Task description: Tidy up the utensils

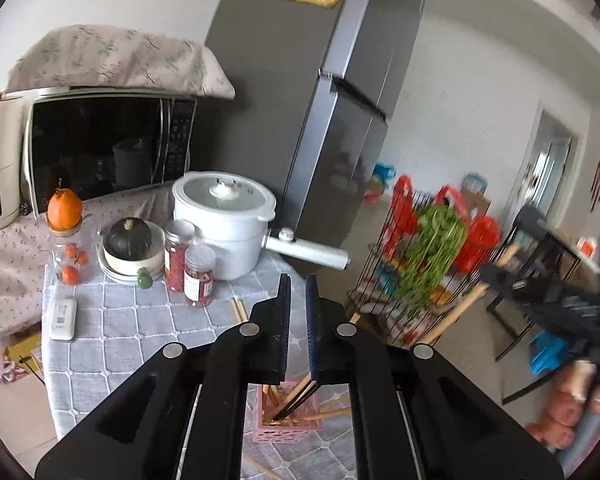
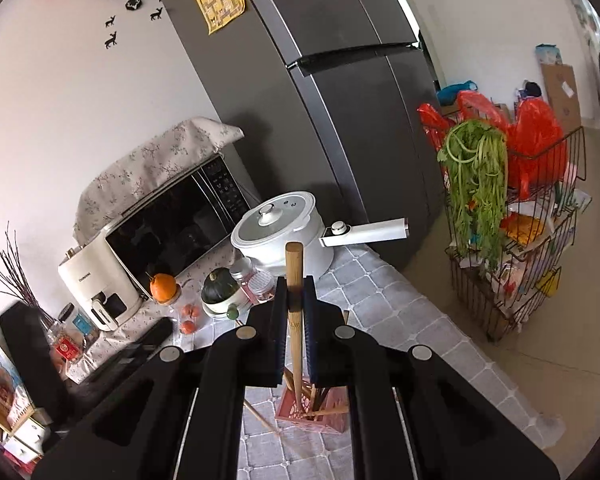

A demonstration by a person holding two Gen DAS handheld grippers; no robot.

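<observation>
1. Grey checked cloth (image 2: 400,320) covers the table, with a big dark fridge (image 2: 340,100) behind it.
2. The right gripper (image 2: 296,296) is squeezed on a wooden stick (image 2: 294,276). The stick stands almost straight up between the two fingers.
3. The stick's low end points down into a pink basket (image 2: 300,420) right under the gripper. More sticks already stand in that basket.
4. One loose chopstick (image 2: 260,416) lies on the cloth just left of the basket.
5. The left gripper (image 1: 298,296) holds nothing. Its fingers are close together with a thin gap between them.
6. Below it is the same pink basket (image 1: 288,432) with the sticks inside.
7. Two more chopsticks (image 1: 240,310) lie on the cloth near the left finger.
8. Farther back stand a white pot (image 1: 224,220), two jars (image 1: 190,268) and a green squash (image 1: 130,240) in a bowl.
9. A microwave (image 1: 108,152) sits behind them, under a flowery cover.
10. A wire rack (image 2: 512,240) with green leaves stands on the floor, well away from the table.
</observation>
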